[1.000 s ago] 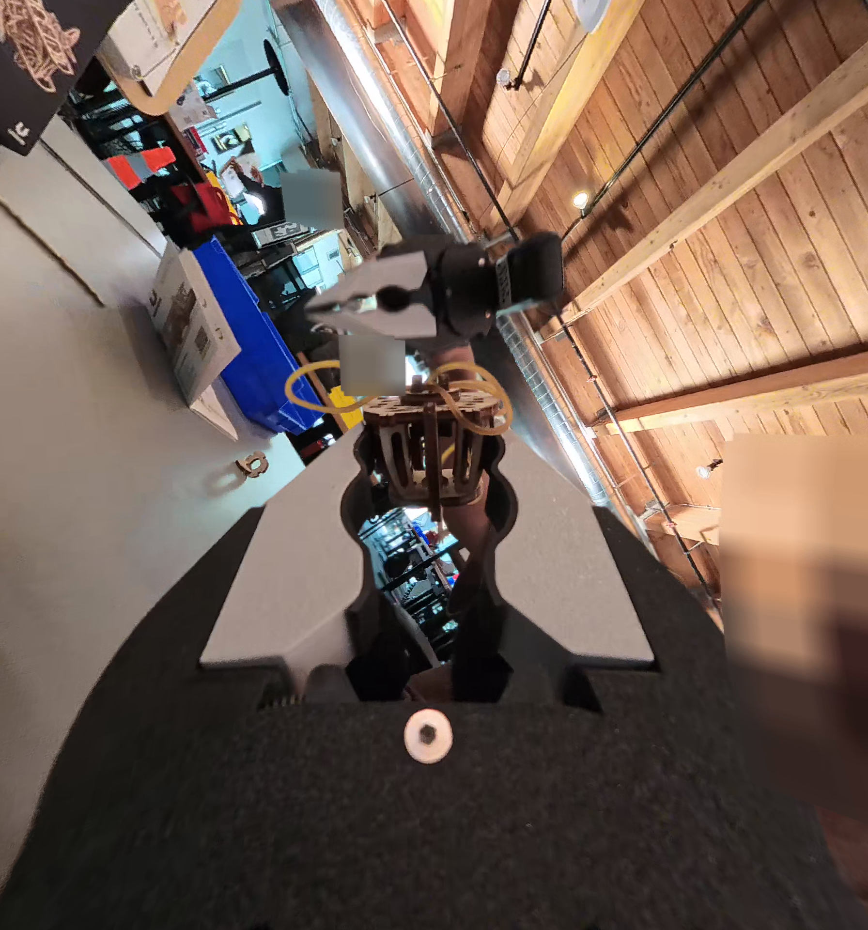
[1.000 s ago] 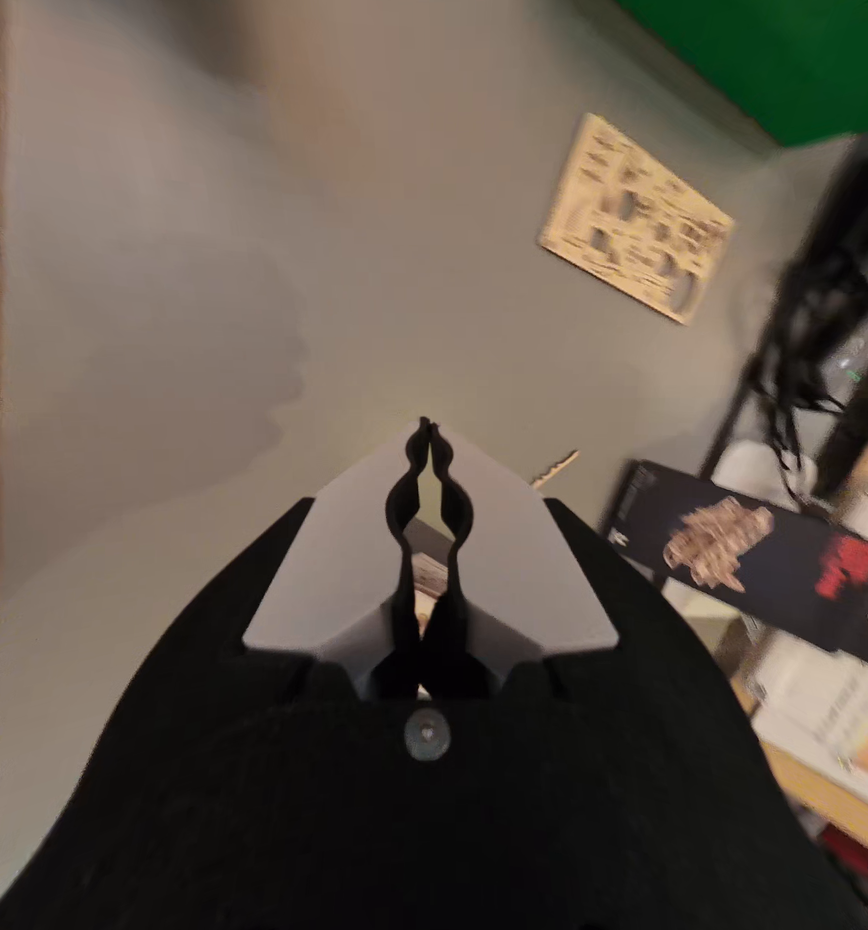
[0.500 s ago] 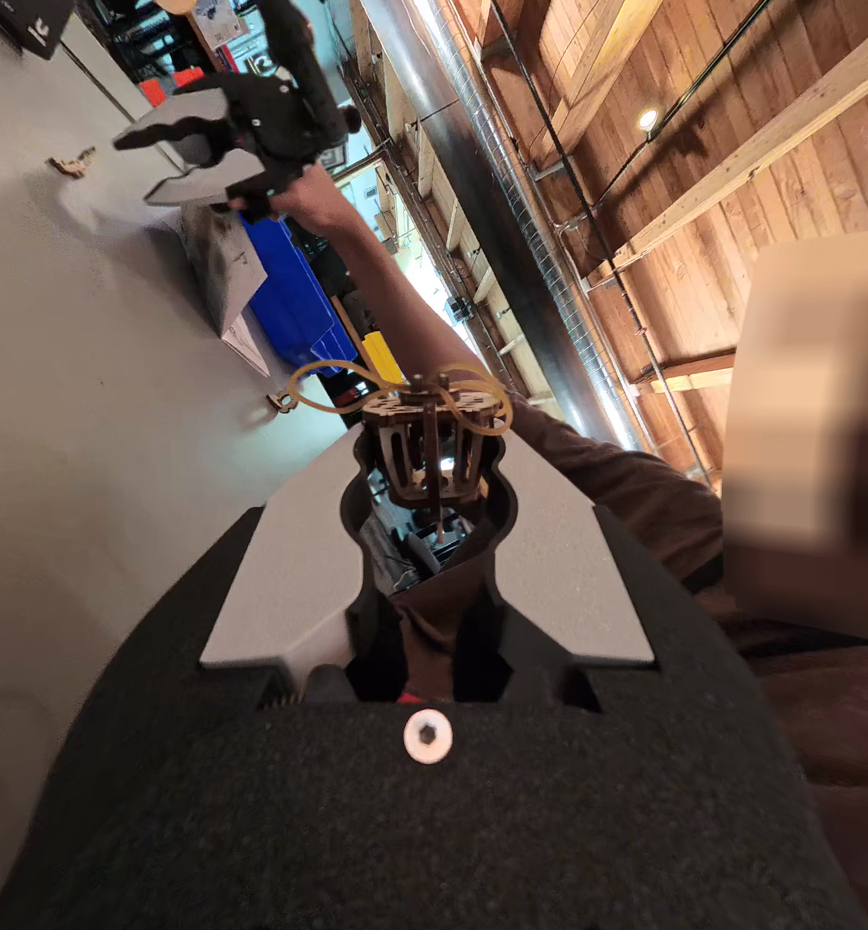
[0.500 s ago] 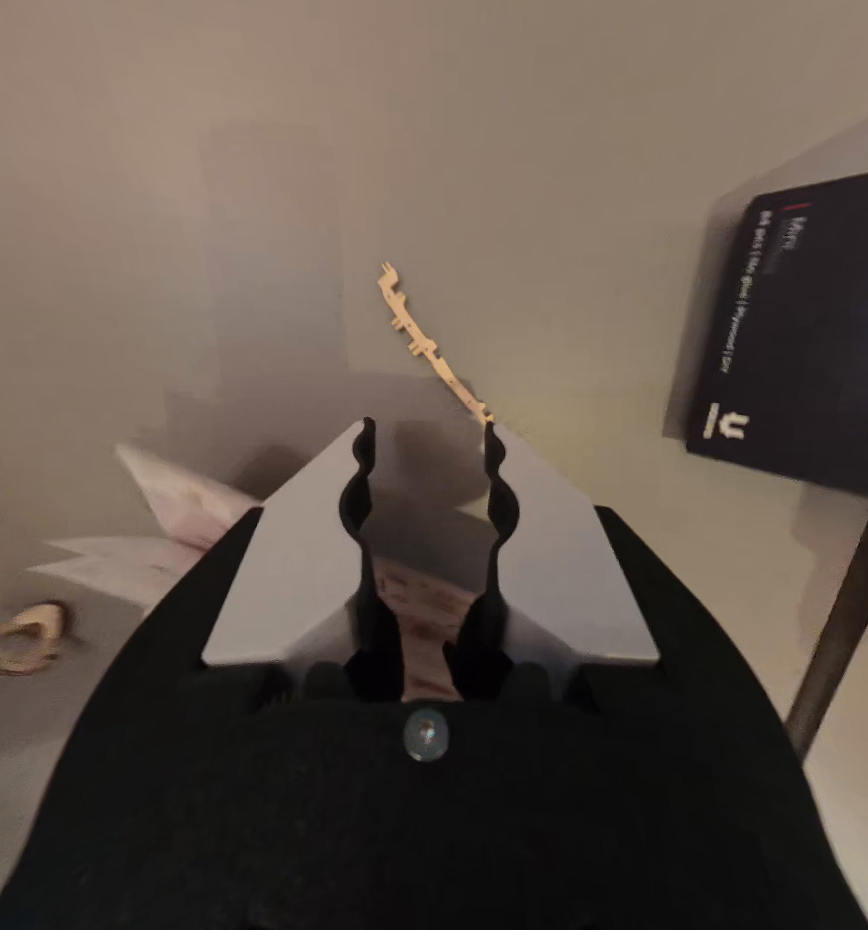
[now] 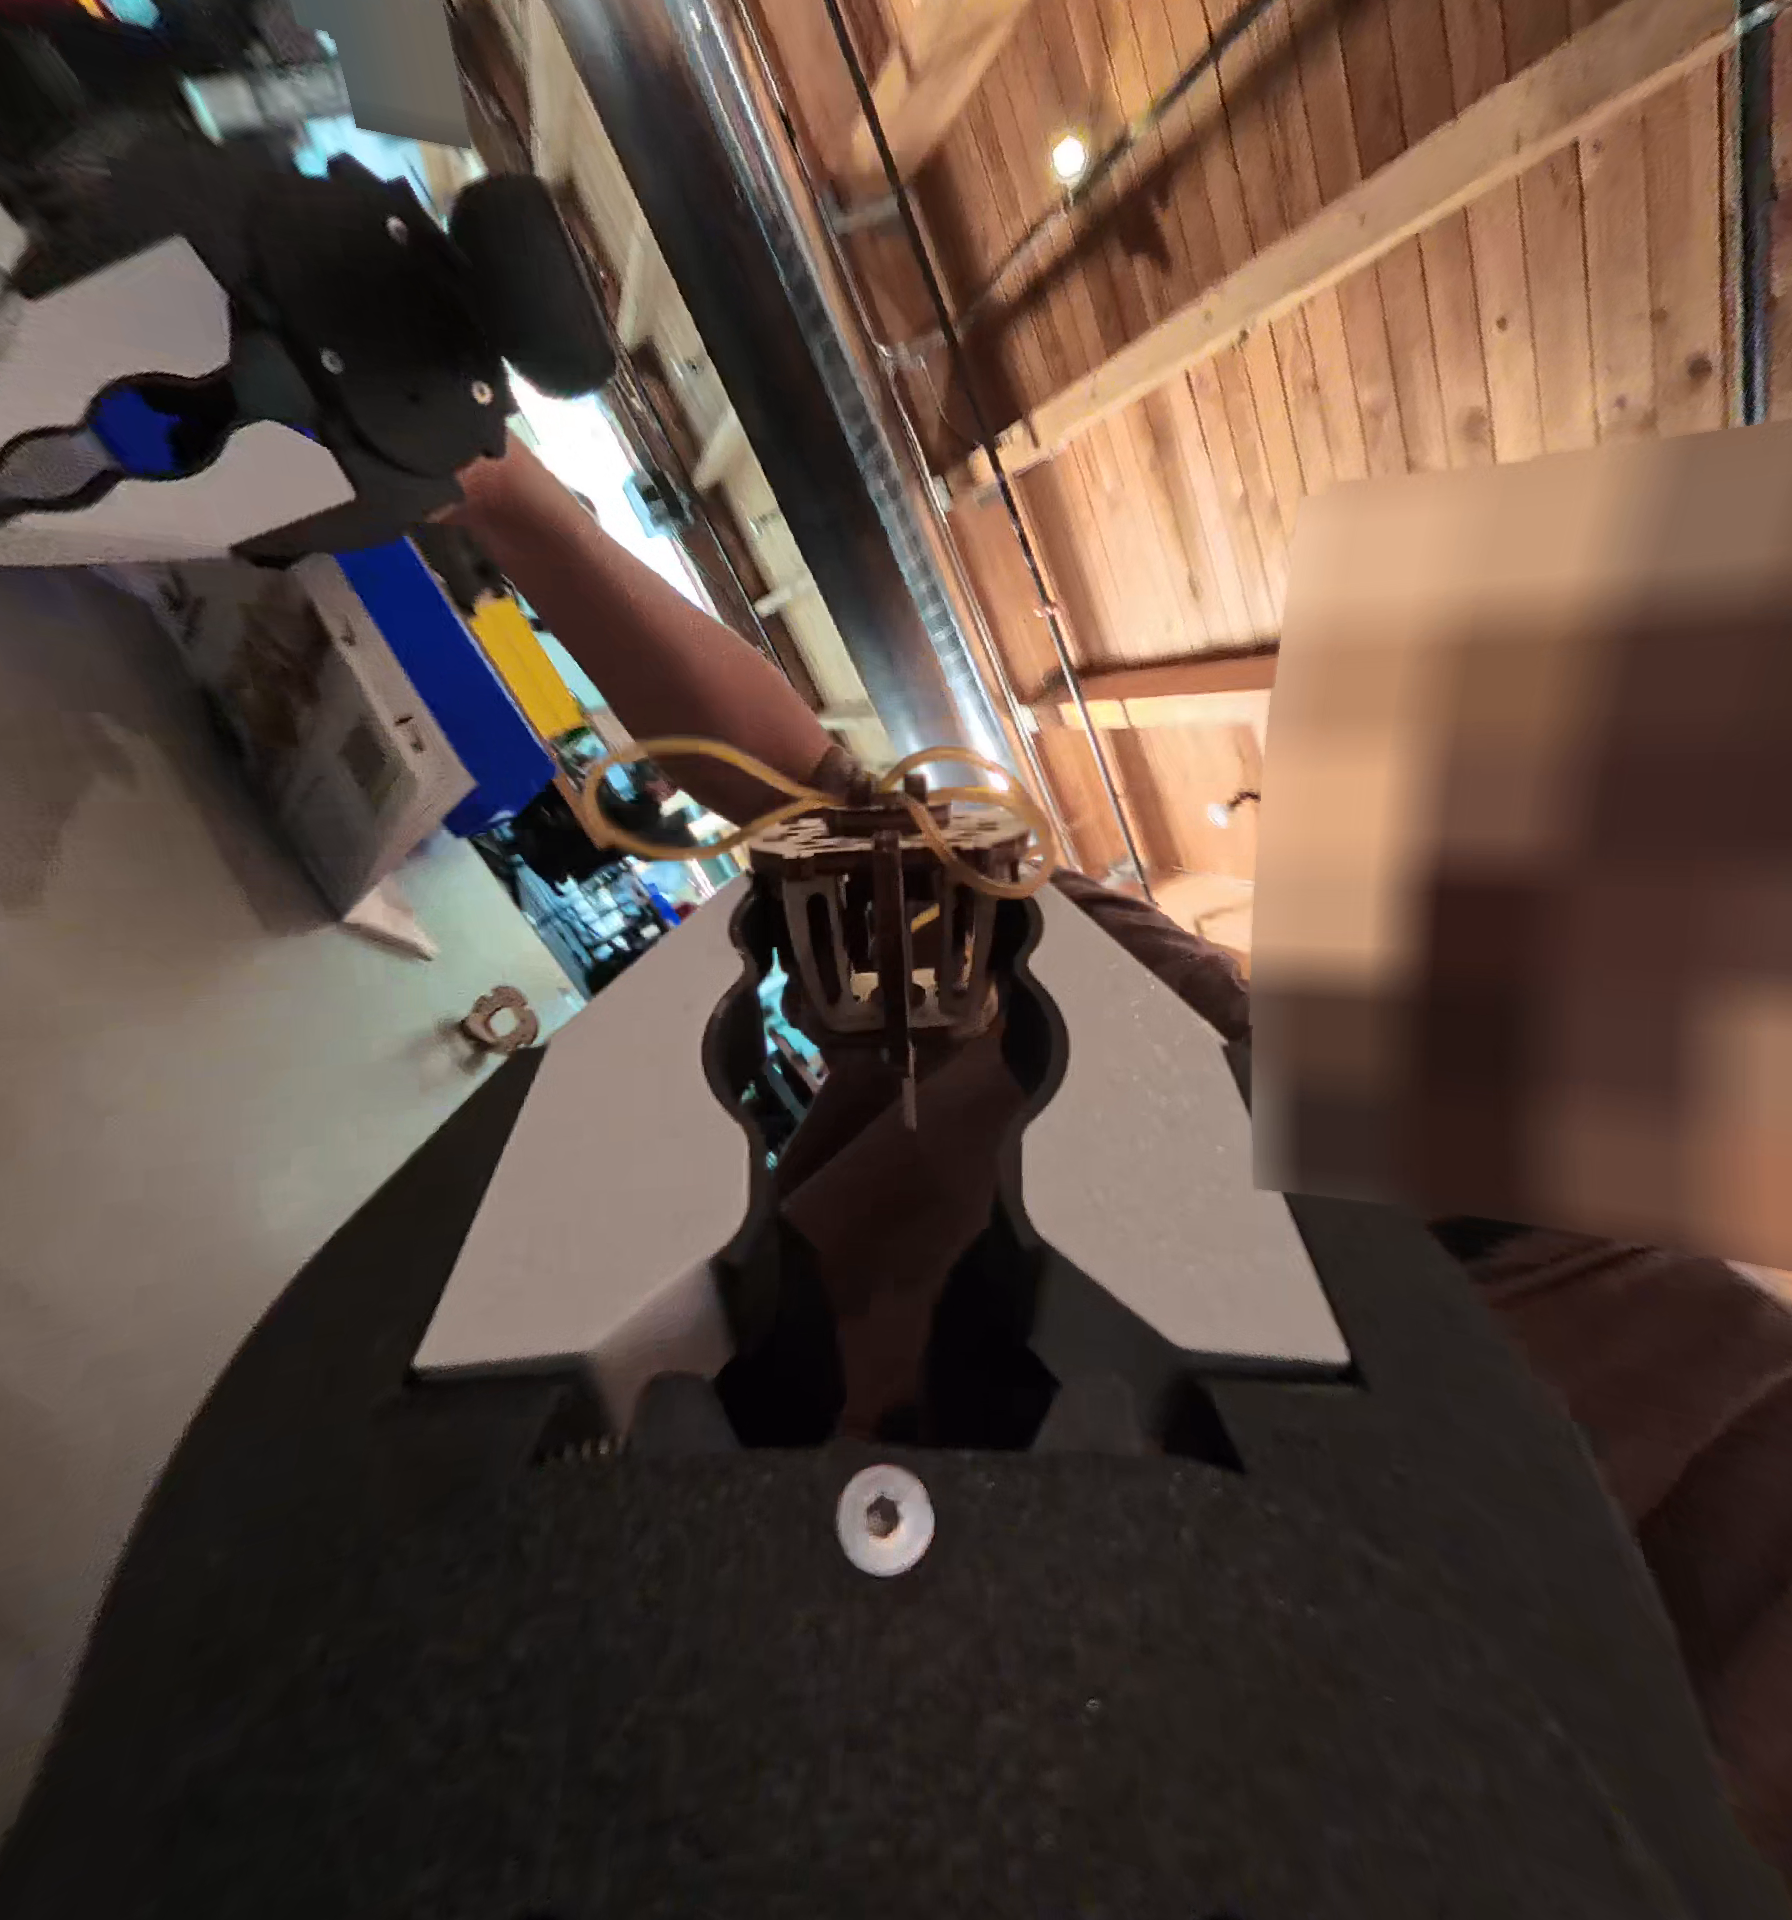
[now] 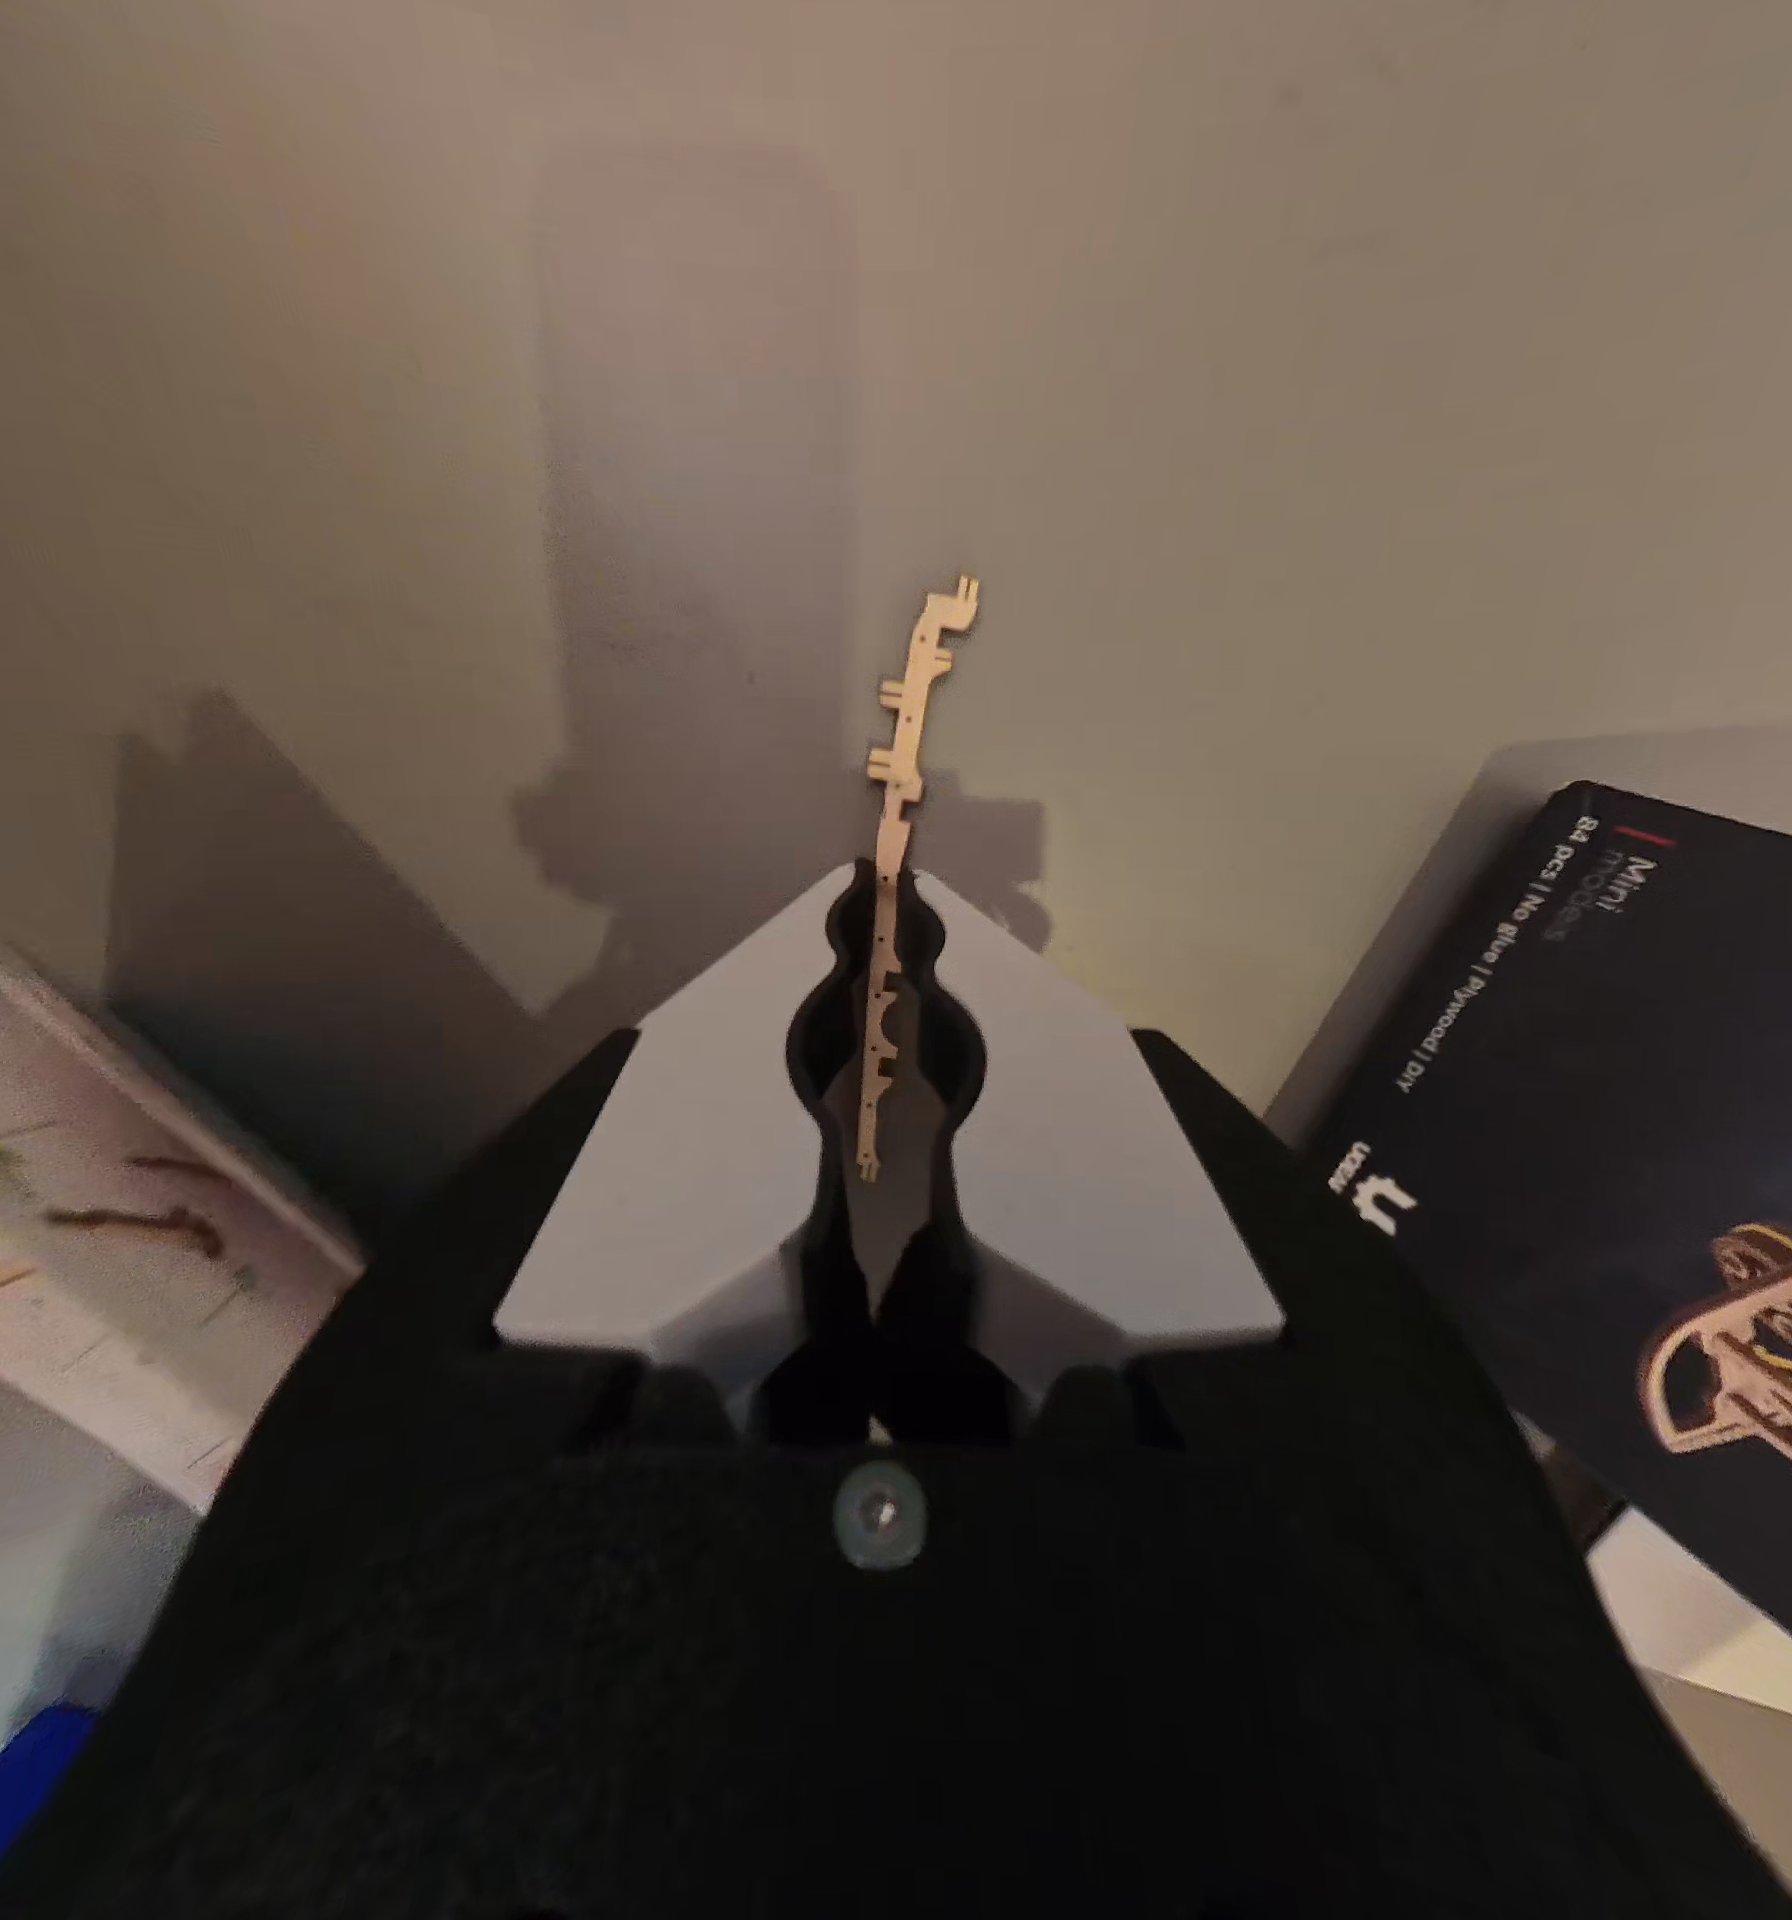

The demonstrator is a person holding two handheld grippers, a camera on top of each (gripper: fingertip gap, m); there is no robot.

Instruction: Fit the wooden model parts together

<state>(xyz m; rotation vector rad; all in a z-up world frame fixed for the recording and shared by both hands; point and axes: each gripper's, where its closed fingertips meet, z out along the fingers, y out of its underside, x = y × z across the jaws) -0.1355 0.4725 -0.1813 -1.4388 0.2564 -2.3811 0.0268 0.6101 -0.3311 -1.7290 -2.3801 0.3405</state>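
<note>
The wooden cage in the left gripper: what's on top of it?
A yellow rubber band loops over the cage's perforated top disc. The cage's underside is hidden.

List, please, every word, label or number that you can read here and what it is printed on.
Dark box: white lettering and a logo, legible, but I do not copy writing out.
White box: print too blurred to read.
White sheet: marks blurred.
Wooden strip in the right gripper: none.
Wooden assembly in the left gripper: none.

Pale wooden strip [image 6: 900, 790], yellow band [image 5: 663, 800]
</note>
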